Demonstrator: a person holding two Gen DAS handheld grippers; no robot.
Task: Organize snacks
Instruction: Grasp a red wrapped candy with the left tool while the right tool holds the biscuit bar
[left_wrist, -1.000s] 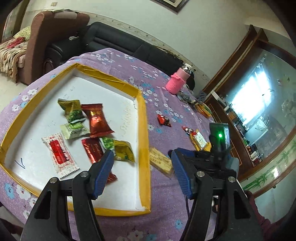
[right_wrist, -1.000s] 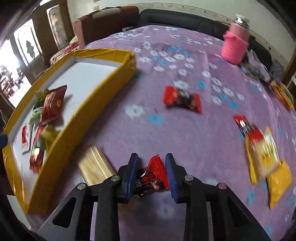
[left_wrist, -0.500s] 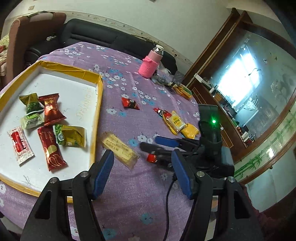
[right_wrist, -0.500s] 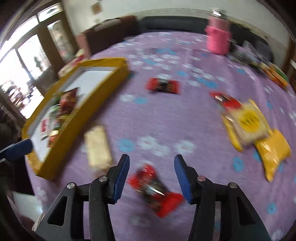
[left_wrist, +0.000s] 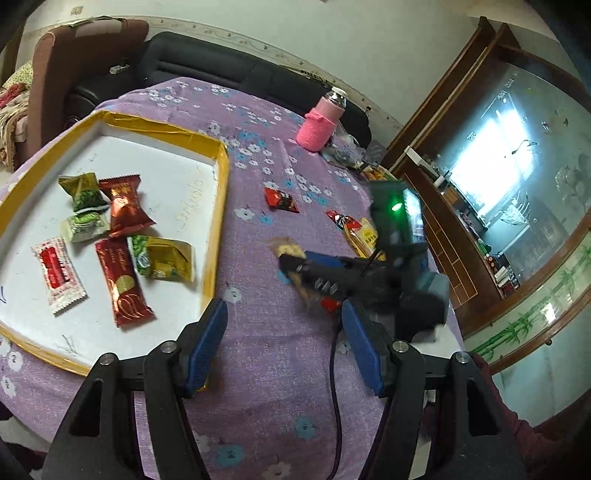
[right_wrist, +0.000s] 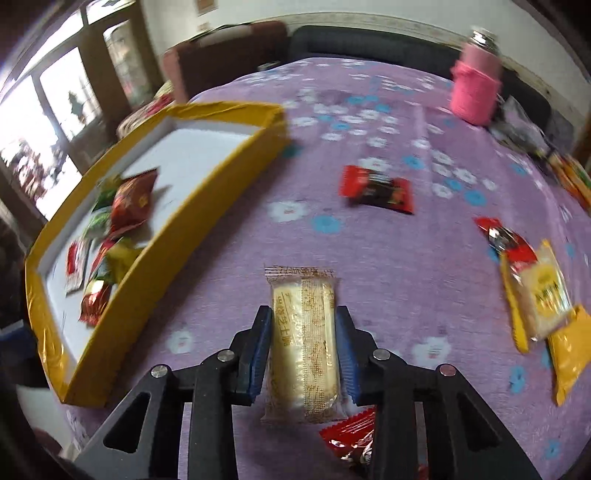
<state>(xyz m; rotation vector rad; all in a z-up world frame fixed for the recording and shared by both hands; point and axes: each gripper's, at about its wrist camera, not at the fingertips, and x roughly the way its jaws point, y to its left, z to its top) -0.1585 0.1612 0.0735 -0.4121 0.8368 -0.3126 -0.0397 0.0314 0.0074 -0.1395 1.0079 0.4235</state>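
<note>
My right gripper (right_wrist: 303, 328) is shut on a pale beige wafer bar (right_wrist: 304, 343), held lengthwise between the blue pads just above the purple cloth. The left wrist view shows that gripper (left_wrist: 295, 264) over the cloth, right of the tray. A red snack packet (right_wrist: 352, 441) lies under its right finger. My left gripper (left_wrist: 284, 347) is open and empty, hovering near the tray's front right corner. The yellow-rimmed white tray (left_wrist: 218, 206) (right_wrist: 207, 206) holds several wrapped snacks (left_wrist: 125, 206).
A red-black packet (left_wrist: 280, 199) (right_wrist: 376, 188), a red packet (right_wrist: 502, 236) and yellow bags (right_wrist: 543, 295) lie loose on the floral purple cloth. A pink-sleeved bottle (left_wrist: 321, 122) (right_wrist: 476, 88) stands at the far side. A sofa lies beyond the table.
My right gripper let go of the red packet, which now lies on the cloth, moved left to the beige wafer bar and shut on it. My left gripper shifted slightly, still open.
</note>
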